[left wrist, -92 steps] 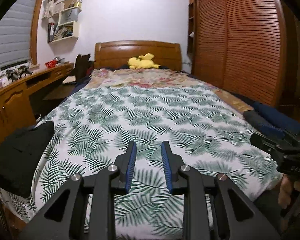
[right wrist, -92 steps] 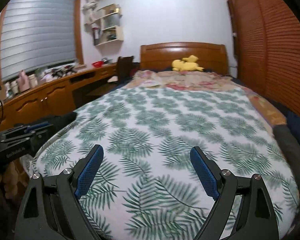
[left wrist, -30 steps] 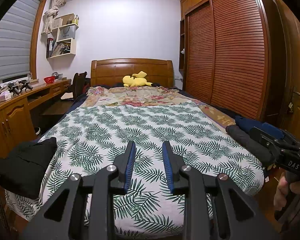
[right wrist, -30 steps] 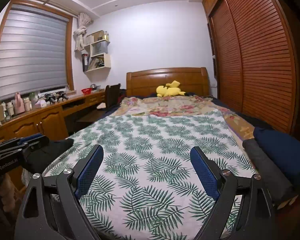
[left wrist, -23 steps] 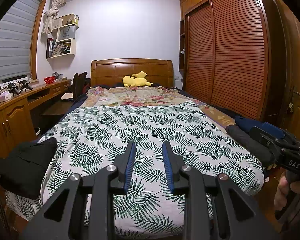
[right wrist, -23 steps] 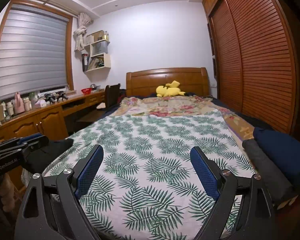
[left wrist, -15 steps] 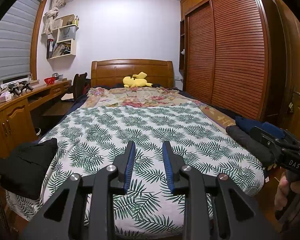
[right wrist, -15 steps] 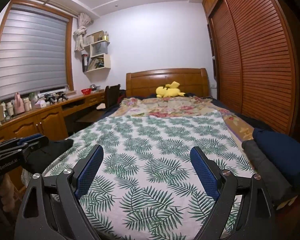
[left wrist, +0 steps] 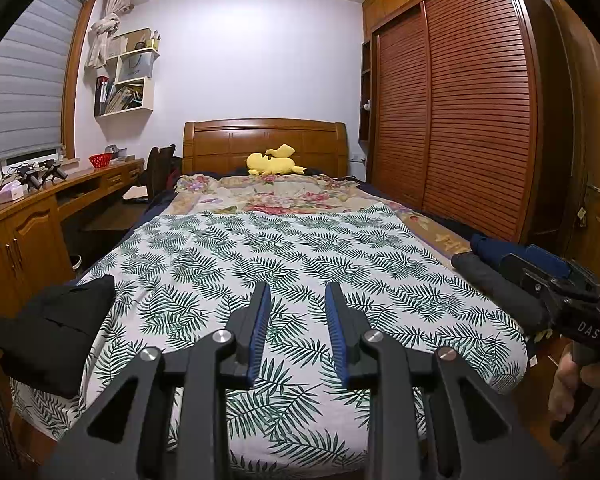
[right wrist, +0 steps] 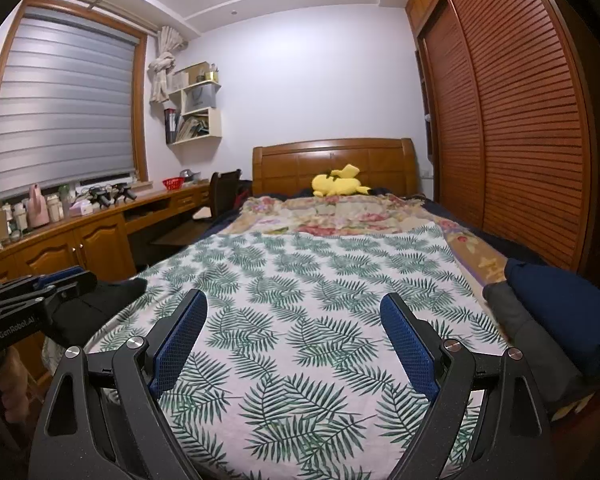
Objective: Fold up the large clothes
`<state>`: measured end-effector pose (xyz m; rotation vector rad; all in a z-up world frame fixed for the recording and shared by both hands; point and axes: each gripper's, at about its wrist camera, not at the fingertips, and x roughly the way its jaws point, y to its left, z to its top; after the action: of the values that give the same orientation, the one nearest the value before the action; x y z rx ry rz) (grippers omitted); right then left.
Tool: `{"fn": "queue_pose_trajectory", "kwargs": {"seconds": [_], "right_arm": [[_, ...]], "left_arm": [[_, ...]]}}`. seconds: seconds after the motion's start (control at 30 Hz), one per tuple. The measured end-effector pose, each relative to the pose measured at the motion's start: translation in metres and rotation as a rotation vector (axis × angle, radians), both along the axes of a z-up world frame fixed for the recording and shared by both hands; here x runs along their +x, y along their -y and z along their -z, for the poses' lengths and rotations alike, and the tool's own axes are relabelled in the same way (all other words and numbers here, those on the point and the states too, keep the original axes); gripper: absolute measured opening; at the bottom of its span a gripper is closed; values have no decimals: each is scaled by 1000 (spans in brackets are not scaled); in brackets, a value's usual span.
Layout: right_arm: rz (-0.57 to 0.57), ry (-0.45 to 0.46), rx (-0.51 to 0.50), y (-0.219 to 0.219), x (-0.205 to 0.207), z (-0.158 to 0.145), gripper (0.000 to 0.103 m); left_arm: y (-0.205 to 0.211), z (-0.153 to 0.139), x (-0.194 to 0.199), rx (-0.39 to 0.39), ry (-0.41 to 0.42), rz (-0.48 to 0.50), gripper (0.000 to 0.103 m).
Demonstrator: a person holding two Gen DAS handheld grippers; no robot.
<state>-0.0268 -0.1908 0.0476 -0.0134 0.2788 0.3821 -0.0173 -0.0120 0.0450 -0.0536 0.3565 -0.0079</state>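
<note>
Left wrist view first: the left gripper [left wrist: 294, 330] hangs over the foot of the bed, its 2 blue-padded jaws a narrow gap apart with nothing between them, only the white bedspread printed with green palm leaves [left wrist: 300, 256] behind. At 9 o'clock, a crumpled black garment [left wrist: 54, 332] sits on the bed's left corner, draping partly over the edge. At 3 o'clock, a rolled dark grey garment [left wrist: 496, 284] lies along the right edge with a folded navy blue garment [left wrist: 496, 246] just beside it. The right gripper's black body [left wrist: 560, 300] pokes in at 3 o'clock, a hand [left wrist: 572, 384] beneath it.

Over to the right wrist view: the right gripper [right wrist: 294, 338] has its jaws spread wide, empty, leaf print showing between them. The black garment [right wrist: 104, 306] sits at 9 o'clock, partly behind the left gripper's body [right wrist: 32, 300]. The grey roll [right wrist: 516, 316] and the navy piece [right wrist: 560, 312] are at 3 o'clock, touching each other. A yellow plush toy [right wrist: 338, 186] rests at 12 o'clock by the wooden headboard [right wrist: 332, 164].

My read: nothing is in hand and no fold is begun; this looks like a pause between garments. The black heap looks like the unfolded one, so the next move calls for swinging left, opening the left jaws wider, pinching an edge and spreading it flat.
</note>
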Motion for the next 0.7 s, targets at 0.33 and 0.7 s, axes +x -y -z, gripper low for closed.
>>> {"fn": "queue_pose_trajectory", "kwargs": {"seconds": [0.33,0.7], "right_arm": [[0,3,-1,0,0,-2,90],[-2,3,0,0,0,-2,90]], "left_arm": [[0,0,-1,-2,0,0,28],[0,0,-1,-1,-1,0,28]]}}
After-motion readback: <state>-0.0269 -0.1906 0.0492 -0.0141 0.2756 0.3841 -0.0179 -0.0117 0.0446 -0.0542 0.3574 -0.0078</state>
